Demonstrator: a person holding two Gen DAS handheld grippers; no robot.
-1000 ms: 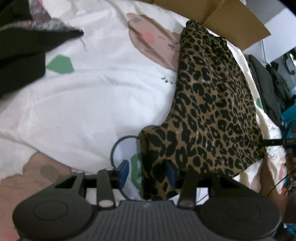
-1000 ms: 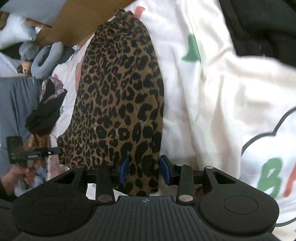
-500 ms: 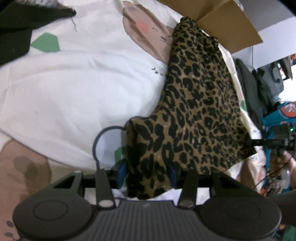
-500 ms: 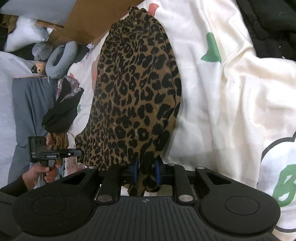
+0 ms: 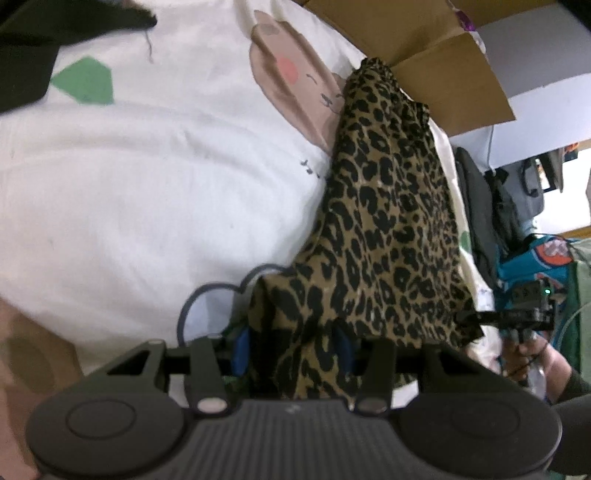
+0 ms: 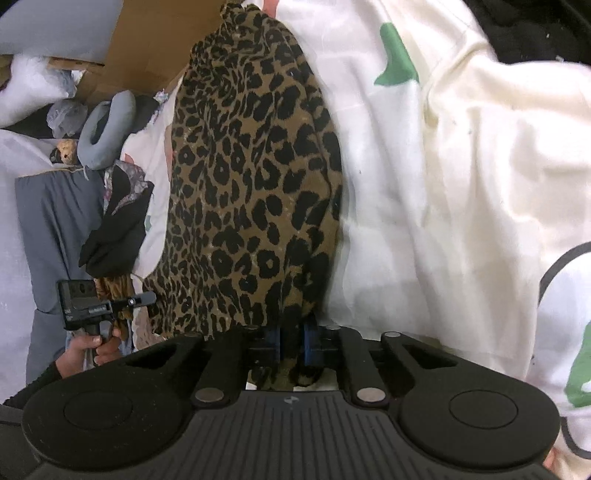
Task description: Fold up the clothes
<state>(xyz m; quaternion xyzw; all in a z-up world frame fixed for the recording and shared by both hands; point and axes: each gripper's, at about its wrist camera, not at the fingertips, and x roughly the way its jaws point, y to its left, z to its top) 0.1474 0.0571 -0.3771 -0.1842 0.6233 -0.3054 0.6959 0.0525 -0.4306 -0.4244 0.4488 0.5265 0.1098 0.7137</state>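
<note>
A leopard-print garment [image 5: 391, 221] [image 6: 251, 184] lies lengthwise on a white printed bedsheet [image 5: 147, 184] [image 6: 443, 184]. My left gripper [image 5: 291, 350] stands at one near corner. Its blue pads are apart and a bunch of the cloth lies between them. My right gripper [image 6: 291, 339] is at the other near corner. Its jaws are closing, and the blue pads pinch a narrow fold of the leopard cloth. The hem under both grippers is hidden.
An open cardboard box [image 5: 443, 74] [image 6: 147, 44] stands past the garment's far end. Black clothing [image 5: 26, 55] [image 6: 535, 29] lies on the sheet's far side. A grey neck pillow [image 6: 107, 129], a dark garment [image 6: 114, 236] and more clothes [image 5: 480, 206] crowd the bed's edge.
The right jaws have drawn together onto the garment's corner. The left gripper has sunk and turned, and the other corner now lies deeper between its fingers.
</note>
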